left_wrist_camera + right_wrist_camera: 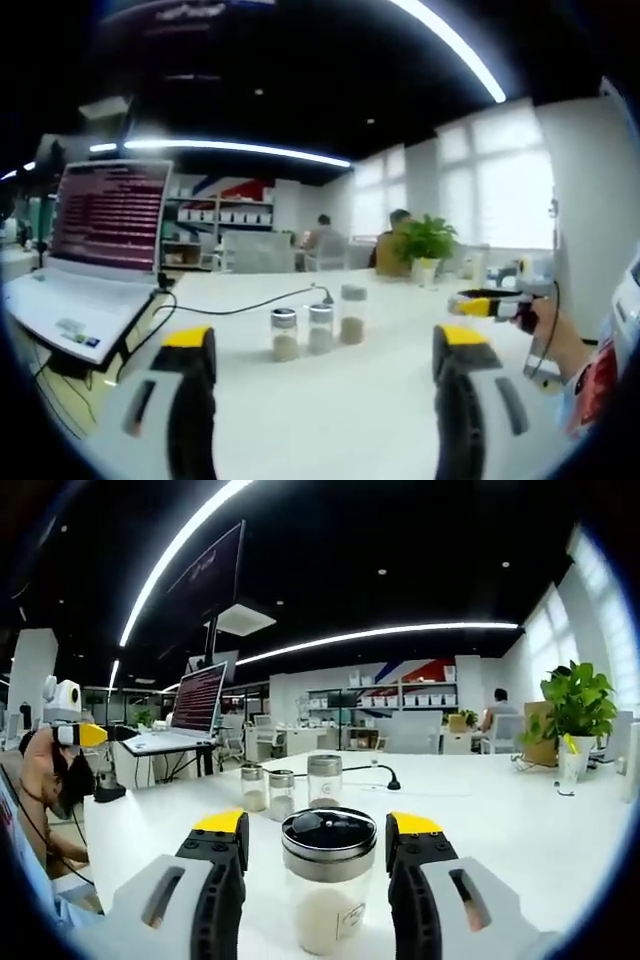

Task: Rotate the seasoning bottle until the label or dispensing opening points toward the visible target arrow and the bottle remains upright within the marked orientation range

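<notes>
1. Upright on the white table [520, 820], the seasoning bottle [328, 880] stands between the right gripper [318, 842] jaws, which are spread, with gaps both sides.
2. Left gripper [325, 350] hangs released, three small jars [318, 325] well ahead.

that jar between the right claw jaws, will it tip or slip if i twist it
The jar looks like smooth glass, so it may slip in the right claw. It is only partly filled with powder, so probably light. Its wide, squat shape should resist tipping.
</notes>
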`<state>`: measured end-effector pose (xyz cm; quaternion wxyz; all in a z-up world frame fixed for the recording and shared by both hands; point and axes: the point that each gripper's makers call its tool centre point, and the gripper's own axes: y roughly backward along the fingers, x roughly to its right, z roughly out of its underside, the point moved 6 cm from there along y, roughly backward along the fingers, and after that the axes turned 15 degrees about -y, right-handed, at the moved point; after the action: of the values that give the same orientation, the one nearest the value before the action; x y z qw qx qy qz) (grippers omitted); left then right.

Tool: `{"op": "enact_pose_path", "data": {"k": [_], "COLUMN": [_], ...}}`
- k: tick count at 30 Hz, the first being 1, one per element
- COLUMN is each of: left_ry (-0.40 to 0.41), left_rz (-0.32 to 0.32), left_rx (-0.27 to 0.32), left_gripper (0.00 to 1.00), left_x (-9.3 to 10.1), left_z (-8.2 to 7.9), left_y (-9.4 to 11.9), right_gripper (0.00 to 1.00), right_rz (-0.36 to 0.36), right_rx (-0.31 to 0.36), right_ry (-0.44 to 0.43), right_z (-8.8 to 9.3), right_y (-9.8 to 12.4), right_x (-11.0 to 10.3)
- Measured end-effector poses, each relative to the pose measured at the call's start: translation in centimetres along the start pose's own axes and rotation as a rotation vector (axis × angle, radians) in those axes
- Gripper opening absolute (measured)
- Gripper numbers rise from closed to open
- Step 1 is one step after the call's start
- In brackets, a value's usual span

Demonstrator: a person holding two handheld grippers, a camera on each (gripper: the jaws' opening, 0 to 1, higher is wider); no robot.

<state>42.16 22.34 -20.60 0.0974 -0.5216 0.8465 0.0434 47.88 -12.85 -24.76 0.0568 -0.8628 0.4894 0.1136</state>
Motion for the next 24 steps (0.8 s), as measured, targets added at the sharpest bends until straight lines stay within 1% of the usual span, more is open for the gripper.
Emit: {"op": "enact_pose_path", "data": {"k": [2, 5, 7, 9, 11, 14, 15, 16, 19, 20, 21, 24], "left_ry": [-0.001, 0.001, 0.001, 0.002, 0.002, -0.004, -0.001, 0.002, -0.004, -0.005, -0.005, 0.01], "left_rz": [0.002, 0.0, -0.002, 0.0, -0.001, -0.01, -0.01, -0.005, 0.001, 0.001, 0.001, 0.004], "left_rx": [0.003, 0.004, 0.013, 0.013, 0.008, 0.017, 0.018, 0.015, 0.01, 0.01, 0.009, 0.006], "left_gripper": [0.95, 0.95, 0.95, 0.95, 0.95, 0.95, 0.95, 0.95, 0.94, 0.94, 0.94, 0.94], "left_x": [0.0, 0.0, -0.1, -0.1, -0.2, -0.3, -0.2, -0.2, 0.0, -0.1, 0.0, 0.1], "left_z": [0.0, -0.1, -0.2, -0.1, 0.0, -0.1, -0.1, -0.1, -0.1, -0.1, -0.1, -0.1], "left_y": [0.1, 0.2, 0.2, 0.2, 0.2, 0.1, 0.1, 0.1, 0.1, 0.0, 0.0, -0.2], "right_gripper": [0.58, 0.58, 0.59, 0.61, 0.62, 0.62, 0.62, 0.62, 0.62, 0.61, 0.61, 0.61], "right_rz": [-0.004, -0.013, -0.033, -0.038, -0.04, -0.047, -0.059, -0.092, -0.209, -0.241, -0.257, -0.27], "right_rx": [-0.004, -0.01, -0.018, -0.041, -0.048, -0.076, -0.091, -0.111, -0.137, -0.148, -0.158, -0.156], "right_ry": [-0.01, -0.002, 0.038, 0.07, 0.083, 0.137, 0.147, 0.147, 0.06, 0.048, 0.039, 0.063], "right_z": [-0.1, -0.6, -0.7, -0.9, -1.2, -1.5, -1.5, -1.5, -1.5, -1.5, -1.5, -1.4], "right_y": [0.0, 0.0, -0.2, -0.3, -0.3, -0.3, -0.3, -0.2, -0.1, 0.1, 0.2, 0.6], "right_x": [0.1, 0.2, 0.2, 0.5, 0.7, 1.1, 1.2, 1.1, 0.9, 0.9, 1.0, 1.7]}}
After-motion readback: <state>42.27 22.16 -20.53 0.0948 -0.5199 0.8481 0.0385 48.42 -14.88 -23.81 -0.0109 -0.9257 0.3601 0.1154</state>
